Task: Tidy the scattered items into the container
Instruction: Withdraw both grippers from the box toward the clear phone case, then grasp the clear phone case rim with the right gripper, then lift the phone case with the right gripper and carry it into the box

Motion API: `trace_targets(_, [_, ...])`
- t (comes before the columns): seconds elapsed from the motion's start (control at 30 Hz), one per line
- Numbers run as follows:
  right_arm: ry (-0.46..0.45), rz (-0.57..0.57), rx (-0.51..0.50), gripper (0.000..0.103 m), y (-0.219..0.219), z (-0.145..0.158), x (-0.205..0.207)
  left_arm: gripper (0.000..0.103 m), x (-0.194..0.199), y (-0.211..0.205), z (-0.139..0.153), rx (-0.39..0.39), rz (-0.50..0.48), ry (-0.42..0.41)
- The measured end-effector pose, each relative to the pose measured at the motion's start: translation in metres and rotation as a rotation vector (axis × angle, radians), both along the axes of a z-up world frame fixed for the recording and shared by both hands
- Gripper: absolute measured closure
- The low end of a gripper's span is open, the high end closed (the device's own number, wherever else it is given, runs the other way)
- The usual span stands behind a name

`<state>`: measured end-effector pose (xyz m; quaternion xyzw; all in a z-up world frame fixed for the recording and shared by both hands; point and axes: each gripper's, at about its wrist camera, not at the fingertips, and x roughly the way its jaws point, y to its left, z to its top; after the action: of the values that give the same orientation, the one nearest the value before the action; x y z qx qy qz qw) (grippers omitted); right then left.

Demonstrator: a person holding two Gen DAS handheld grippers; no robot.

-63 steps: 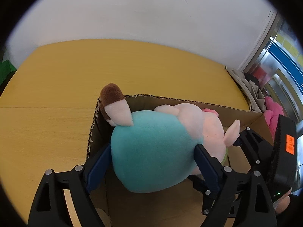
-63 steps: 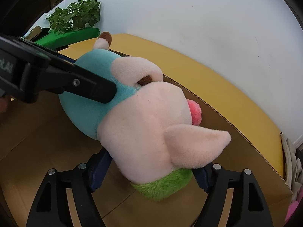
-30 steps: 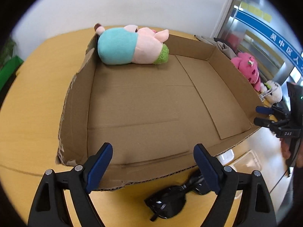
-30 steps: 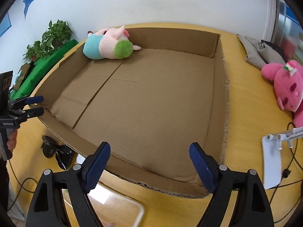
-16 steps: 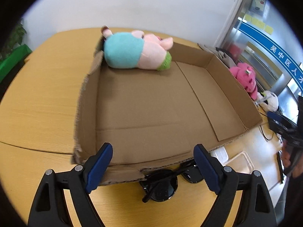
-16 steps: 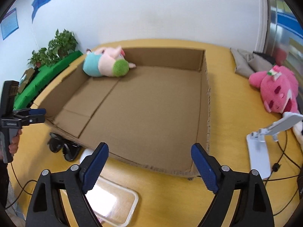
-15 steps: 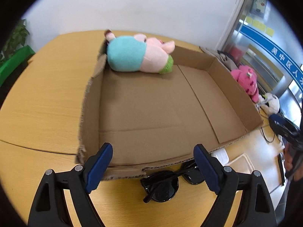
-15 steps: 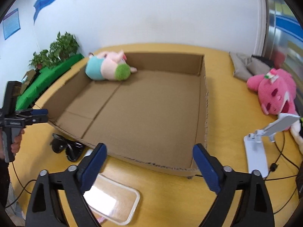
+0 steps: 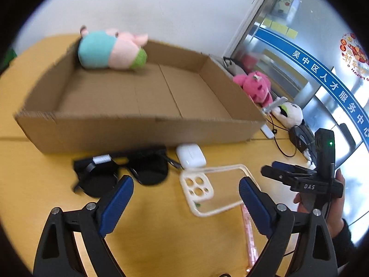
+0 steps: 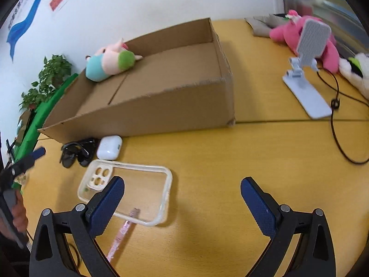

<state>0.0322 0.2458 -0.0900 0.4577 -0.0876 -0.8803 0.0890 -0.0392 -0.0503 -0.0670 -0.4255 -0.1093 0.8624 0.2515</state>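
Both hand-held grippers, left (image 9: 184, 198) and right (image 10: 182, 196), have pulled back, jaws wide and empty; plush pig (image 9: 108, 49) boxed (image 9: 147, 129), sunglasses (image 9: 124, 172), earbud case (image 9: 191, 157), phone case (image 10: 125, 191) remain.

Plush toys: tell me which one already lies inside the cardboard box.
The teal-and-pink plush pig, in the cardboard box's far corner. The pink plush and white plush lie outside on the table.
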Motion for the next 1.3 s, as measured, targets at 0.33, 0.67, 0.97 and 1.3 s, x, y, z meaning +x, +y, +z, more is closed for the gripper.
trace_targets(0.33, [-0.029, 0.033, 0.093, 0.009, -0.029, -0.026, 0.005, 0.042, -0.011, 0.020, -0.048, 0.022, -0.022, -0.141])
trace_targets(0.67, [0.017, 0.042, 0.191, 0.049, -0.036, -0.024, 0.020, 0.084, -0.009, 0.028, -0.052, -0.040, -0.086, -0.147])
trace_targets(0.97, [-0.003, 0.094, 0.162, 0.091, -0.047, -0.019, 0.015, 0.089, 0.006, 0.034, -0.047, -0.114, -0.073, -0.120])
trace_targets(1.3, [0.117, 0.097, 0.181, 0.092, -0.050, 0.025, 0.017, 0.095, 0.023, 0.029, 0.004, -0.177, -0.022, 0.029])
